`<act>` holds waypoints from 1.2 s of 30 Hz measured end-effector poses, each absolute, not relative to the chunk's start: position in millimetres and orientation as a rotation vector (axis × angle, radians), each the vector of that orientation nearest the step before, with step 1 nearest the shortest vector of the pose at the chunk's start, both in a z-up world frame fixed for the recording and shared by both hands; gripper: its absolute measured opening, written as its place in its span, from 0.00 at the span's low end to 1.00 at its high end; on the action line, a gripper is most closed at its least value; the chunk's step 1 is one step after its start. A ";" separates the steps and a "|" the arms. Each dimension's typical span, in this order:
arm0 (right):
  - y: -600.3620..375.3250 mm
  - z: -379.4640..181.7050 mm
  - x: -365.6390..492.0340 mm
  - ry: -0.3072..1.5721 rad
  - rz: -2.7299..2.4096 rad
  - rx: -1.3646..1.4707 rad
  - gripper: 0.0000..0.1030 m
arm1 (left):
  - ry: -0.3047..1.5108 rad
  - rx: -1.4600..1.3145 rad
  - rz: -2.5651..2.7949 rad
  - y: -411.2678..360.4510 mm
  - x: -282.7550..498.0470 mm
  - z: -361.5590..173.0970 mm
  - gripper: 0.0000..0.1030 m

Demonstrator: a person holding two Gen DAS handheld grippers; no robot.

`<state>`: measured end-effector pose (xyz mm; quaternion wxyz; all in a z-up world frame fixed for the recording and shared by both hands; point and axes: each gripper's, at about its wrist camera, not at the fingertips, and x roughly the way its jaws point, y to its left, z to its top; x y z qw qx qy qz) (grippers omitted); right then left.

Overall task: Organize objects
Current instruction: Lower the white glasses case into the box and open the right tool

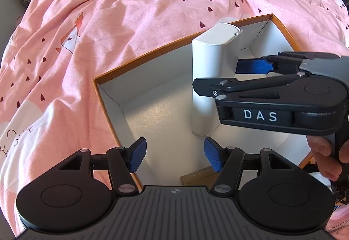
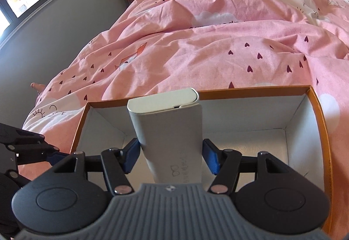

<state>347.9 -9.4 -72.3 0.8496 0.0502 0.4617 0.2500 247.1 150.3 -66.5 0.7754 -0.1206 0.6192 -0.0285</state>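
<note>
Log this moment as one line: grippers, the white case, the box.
right hand-held gripper: shut on white case | case: upright in box | left hand-held gripper: open, empty, above box

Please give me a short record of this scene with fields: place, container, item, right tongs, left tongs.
place: bed with pink duvet
container: orange-edged box, white inside, open on top
item: white case, upright inside the box
right tongs: closed on the white case, both pads touching its sides
left tongs: open, nothing between them, above the box
</note>
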 end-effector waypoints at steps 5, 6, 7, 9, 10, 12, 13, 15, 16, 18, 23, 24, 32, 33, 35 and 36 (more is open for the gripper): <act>-2.5 -73.9 360.6 1.022 0.527 0.120 0.63 | 1.330 -0.264 -0.041 156.1 248.1 -72.5 0.70; -3.0 -73.7 364.5 1.050 0.525 0.141 0.62 | 1.326 -0.272 -0.042 157.7 248.3 -72.9 0.70; -2.6 -74.0 369.1 1.088 0.540 0.166 0.62 | 1.324 -0.279 -0.041 159.2 248.6 -72.9 0.70; 2.7 -76.8 373.8 1.148 0.600 0.180 0.62 | 1.317 -0.281 -0.039 161.0 248.3 -71.1 0.70; 6.9 -78.5 373.9 1.160 0.617 0.171 0.62 | 1.315 -0.277 -0.035 161.4 248.2 -70.2 0.70; 15.3 -81.4 372.5 1.160 0.622 0.135 0.62 | 1.312 -0.271 -0.033 162.2 248.2 -69.0 0.70; 19.0 -84.3 372.9 1.169 0.624 0.127 0.62 | 1.312 -0.272 -0.031 162.6 248.1 -68.6 0.70; 23.3 -93.1 376.5 1.214 0.623 0.137 0.62 | 1.308 -0.277 -0.023 163.4 247.6 -68.4 0.70; 24.4 -101.0 378.6 1.244 0.607 0.146 0.61 | 1.306 -0.282 -0.018 163.5 247.4 -68.7 0.70; 25.0 -113.8 381.1 1.275 0.586 0.164 0.57 | 1.308 -0.284 -0.017 162.5 247.5 -69.9 0.70; 23.2 -131.1 385.6 1.328 0.608 0.291 0.47 | 1.321 -0.282 -0.009 161.0 247.6 -74.1 0.70; 25.4 -130.3 384.3 1.323 0.608 0.282 0.47 | 1.320 -0.282 -0.007 161.0 247.2 -73.7 0.70; 15.7 -122.5 367.9 1.273 0.591 0.181 0.41 | 1.313 -0.239 -0.009 156.5 244.6 -70.9 0.70; 13.4 -124.3 366.8 1.277 0.590 0.161 0.38 | 1.315 -0.232 -0.010 155.4 244.9 -71.8 0.70; 9.6 -129.0 363.2 1.294 0.593 0.133 0.32 | 1.313 -0.213 -0.012 152.6 245.0 -72.0 0.70; 8.9 -131.4 361.0 1.301 0.595 0.117 0.29 | 1.314 -0.203 -0.013 151.3 245.2 -71.8 0.70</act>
